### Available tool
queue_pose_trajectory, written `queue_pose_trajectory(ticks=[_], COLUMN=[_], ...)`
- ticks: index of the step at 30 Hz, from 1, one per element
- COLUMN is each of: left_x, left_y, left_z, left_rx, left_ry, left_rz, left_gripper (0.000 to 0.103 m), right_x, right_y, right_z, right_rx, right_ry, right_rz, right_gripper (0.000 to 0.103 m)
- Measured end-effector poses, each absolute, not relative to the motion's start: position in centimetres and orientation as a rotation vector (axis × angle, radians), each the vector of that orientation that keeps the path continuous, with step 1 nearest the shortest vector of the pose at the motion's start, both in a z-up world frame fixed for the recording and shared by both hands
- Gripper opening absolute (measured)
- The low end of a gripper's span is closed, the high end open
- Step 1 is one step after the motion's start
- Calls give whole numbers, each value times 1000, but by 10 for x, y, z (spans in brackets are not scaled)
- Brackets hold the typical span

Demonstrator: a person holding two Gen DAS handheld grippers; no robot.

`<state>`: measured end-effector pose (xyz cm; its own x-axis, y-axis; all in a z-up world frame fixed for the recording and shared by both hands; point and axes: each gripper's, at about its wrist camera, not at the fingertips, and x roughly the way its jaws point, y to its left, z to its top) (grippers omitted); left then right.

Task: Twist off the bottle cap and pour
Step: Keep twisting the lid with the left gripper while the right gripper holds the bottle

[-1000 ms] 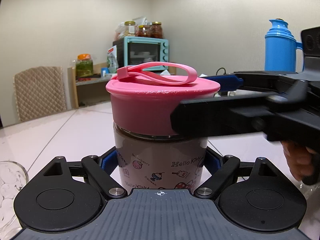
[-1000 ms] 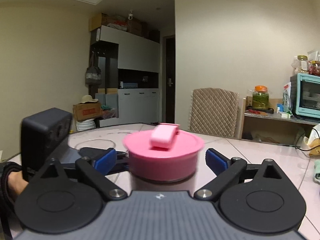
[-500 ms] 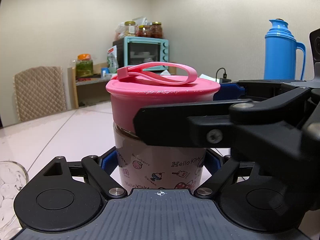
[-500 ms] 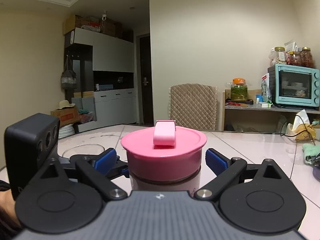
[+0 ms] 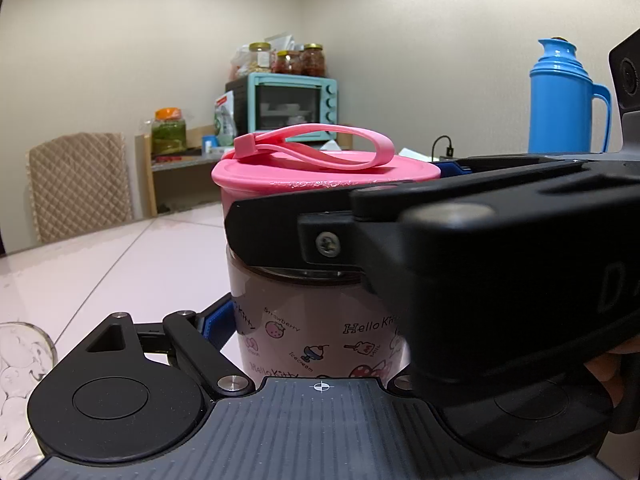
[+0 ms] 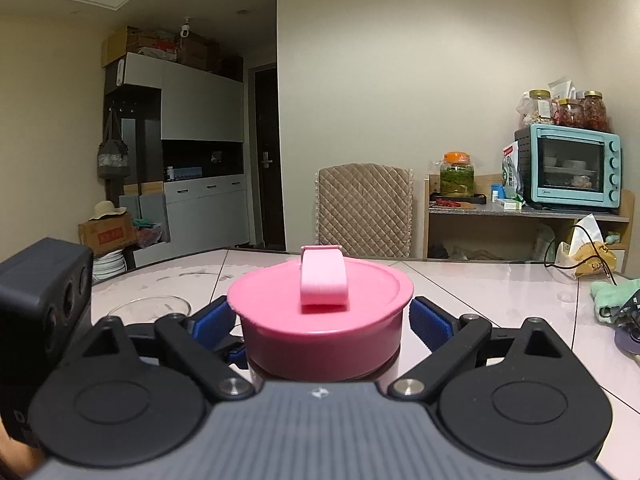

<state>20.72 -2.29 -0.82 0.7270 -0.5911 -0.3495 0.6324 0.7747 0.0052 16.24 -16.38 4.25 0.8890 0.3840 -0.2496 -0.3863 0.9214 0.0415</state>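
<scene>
Two grippers on one bottle point(image 5: 316, 332), which stands upright on the pale table point(image 5: 120, 264)! The left gripper point(image 5: 316, 344) is clamped around the printed body low down, blue pad point(image 5: 216, 322) tight against its side. Higher up, the right gripper point(image 6: 322, 320) straddles the pink cap point(image 6: 320, 312), its jaws closing now, blue pads point(image 6: 430, 322) just beside the cap's rim on either side; whether they press yet, I cannot tell. The cap is on, its pink strap point(image 5: 320, 148) looped flat across the top. A glass point(image 5: 20, 384) sits at the left edge, a blue flask point(image 5: 560, 100) well back on the right.
</scene>
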Motion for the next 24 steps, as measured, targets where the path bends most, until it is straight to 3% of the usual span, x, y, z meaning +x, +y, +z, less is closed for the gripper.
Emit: queue_pose_trajectory(ticks=[24], left_x=[205], left_y=[-24], left_z=[-8], left_rx=[127], left_ry=[341], left_rz=[-676], left_gripper=[90], right_x=[202], right_y=[-223], right_z=[45], right_rx=[-49], right_ry=[238], right_rz=[924], right_gripper=[86])
